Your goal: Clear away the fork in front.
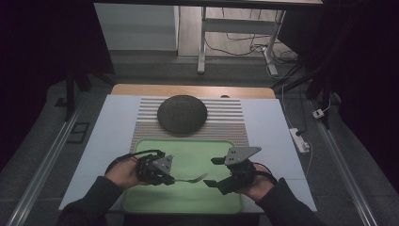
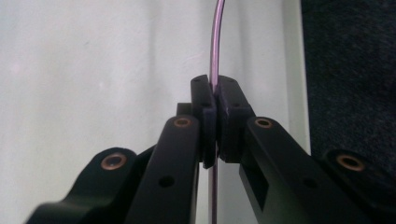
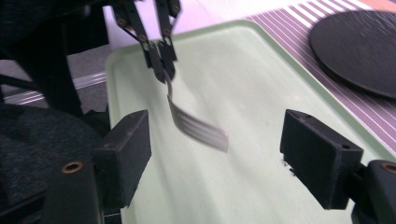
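I hold 2 tools over a pale green rectangular plastic tray (image 1: 188, 197) that sits at the near edge of the white desk (image 1: 110, 127). My left tool (image 1: 165, 175) is clenched on the thin handle of a silver metal fork (image 1: 190, 179), and the fork sticks out to the right, clear of the tray, its tines toward my right tool (image 1: 211, 172). My right tool is released, its 2 black jaws standing wide apart, just beside the fork's tip but not touching it. From the high view I get the layout: beyond the tray lies a striped brown-and-white placemat (image 1: 230, 120), and on it rests a dark grey round domed lid or plate (image 1: 182, 114), well apart from both of my hands. That view is too dim to show how the fork is gripped. The left gripper view settles it: the jaw pads (image 2: 204, 119) press together on the slender handle (image 2: 214, 51), which runs straight up between them and curves away at the top, with the green tray behind and dark floor along the right. It does not show the tines. The right gripper view does: the fork (image 3: 198, 126) hangs tilted above the tray (image 3: 261, 74), 4 tines pointing down toward my open jaws, somewhat blurred, with my left tool (image 3: 161, 60) pinching its handle at the far end and the dark round piece (image 3: 362, 46) on the striped mat (image 3: 299, 23) off to the upper right.
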